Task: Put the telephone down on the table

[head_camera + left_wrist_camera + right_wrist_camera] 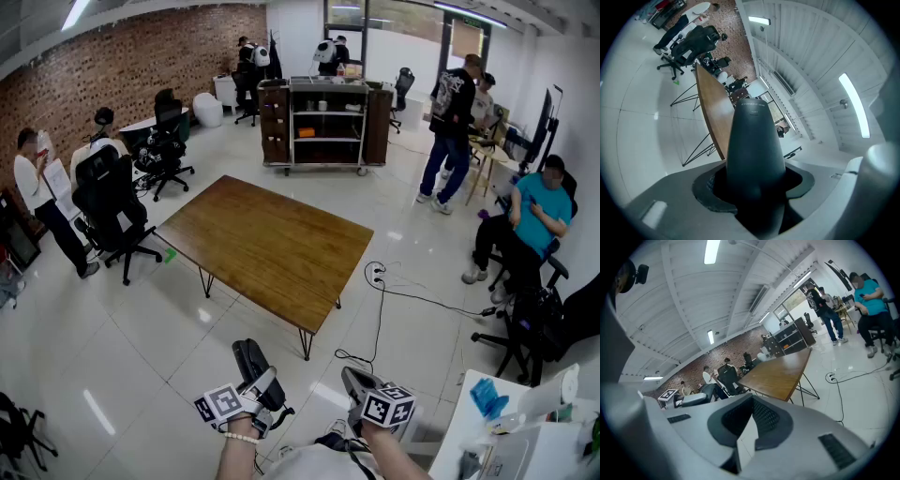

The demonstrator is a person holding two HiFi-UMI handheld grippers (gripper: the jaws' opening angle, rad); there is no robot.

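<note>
White floor tiles (pixel 141 328) fill most of the head view, with a brick wall (pixel 122 66) along the upper left and a dark shelving cart (pixel 326 122) at top centre. At mid-frame stands the wooden bench (pixel 267 248) on thin black legs, its top bare. A black office chair (pixel 112 202) sits just left of it, and a cable (pixel 380 309) trails over the floor to its right. A seated person in a teal shirt (pixel 534 216) is at the right edge.

Both grippers are at the bottom of the frame, well short of the bench. The left gripper (pixel 253 392) has its fingers (pixel 675 197) clamped on the dark telephone (pixel 754 159), which juts up the middle of the left gripper view. The right gripper (pixel 359 382) holds nothing; its fingers (pixel 693 427) are pressed together.
</note>
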